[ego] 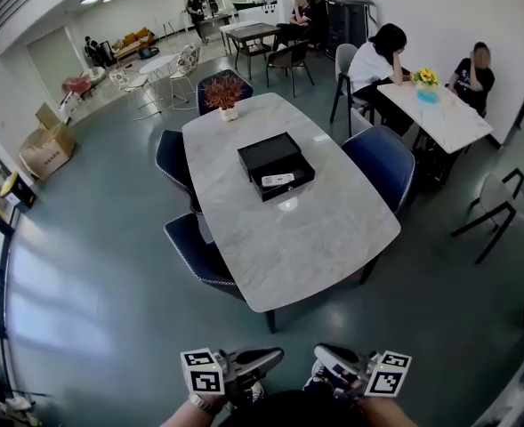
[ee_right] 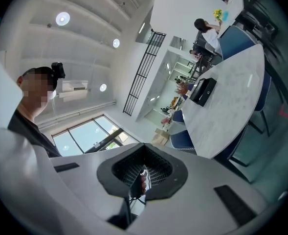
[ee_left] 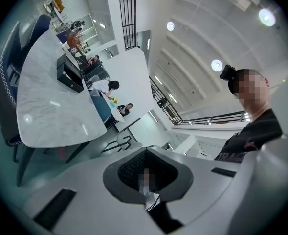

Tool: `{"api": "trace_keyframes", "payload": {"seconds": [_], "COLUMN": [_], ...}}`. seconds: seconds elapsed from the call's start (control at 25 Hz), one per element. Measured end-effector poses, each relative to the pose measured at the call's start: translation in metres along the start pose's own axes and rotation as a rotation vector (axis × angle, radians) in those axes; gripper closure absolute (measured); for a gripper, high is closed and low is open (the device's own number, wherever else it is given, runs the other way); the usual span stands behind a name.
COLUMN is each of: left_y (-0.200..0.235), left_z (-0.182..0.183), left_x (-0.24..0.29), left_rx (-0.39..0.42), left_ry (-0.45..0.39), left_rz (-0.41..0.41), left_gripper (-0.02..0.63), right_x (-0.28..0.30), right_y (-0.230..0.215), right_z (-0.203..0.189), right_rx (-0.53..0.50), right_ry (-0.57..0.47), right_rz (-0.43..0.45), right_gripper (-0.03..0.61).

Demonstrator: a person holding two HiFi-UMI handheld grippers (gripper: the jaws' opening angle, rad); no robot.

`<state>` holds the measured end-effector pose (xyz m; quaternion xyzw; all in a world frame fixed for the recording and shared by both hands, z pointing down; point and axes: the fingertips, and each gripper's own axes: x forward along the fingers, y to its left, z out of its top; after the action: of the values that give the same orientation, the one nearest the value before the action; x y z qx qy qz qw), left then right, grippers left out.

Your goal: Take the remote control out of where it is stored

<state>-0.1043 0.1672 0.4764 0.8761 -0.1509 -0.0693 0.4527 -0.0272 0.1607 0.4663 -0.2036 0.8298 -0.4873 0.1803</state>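
A white remote control lies in the pulled-out drawer of a black box on the marble table, well ahead of me. Both grippers hang low near my body, far short of the table. My left gripper and right gripper point toward each other, jaws closed and empty. The left gripper view looks along shut jaws up at the ceiling, with the box far off. In the right gripper view the shut jaws frame the box on the distant table.
Blue chairs stand around the table, two on its left side. A potted red plant sits at the far end. People sit at a white table at the right. Cardboard boxes stand at the left.
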Motion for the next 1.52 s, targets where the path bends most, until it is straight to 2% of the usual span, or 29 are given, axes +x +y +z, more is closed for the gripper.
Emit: {"api": "trace_keyframes", "payload": {"seconds": [0.36,0.64,0.88,1.16,1.52], "left_y": [0.013,0.025,0.040,0.077,0.143], "left_z": [0.016,0.042,0.074,0.125,0.216], "left_x": [0.058,0.082,0.087,0.105,0.129], "left_rx": [-0.022,0.030,0.078,0.129,0.282], "left_ry": [-0.047,-0.088,-0.084,-0.074,0.004], "left_rz": [0.064,0.142,0.193,0.243,0.285], "left_gripper": [0.611,0.611,0.611,0.611,0.611], "right_x": [-0.036,-0.062,-0.076,-0.092,-0.091], "right_y": [-0.030,-0.043,-0.045,-0.055,-0.085], "right_z": [0.050,0.081,0.105,0.138,0.186], "right_rx": [0.043,0.036,0.007,-0.028,-0.033], "right_ry": [0.015,0.017,-0.012,-0.085,-0.218], "right_rz": [0.044,0.079,0.070,0.018,-0.083], "right_gripper": [0.569,0.569,0.569,0.569,0.569]}}
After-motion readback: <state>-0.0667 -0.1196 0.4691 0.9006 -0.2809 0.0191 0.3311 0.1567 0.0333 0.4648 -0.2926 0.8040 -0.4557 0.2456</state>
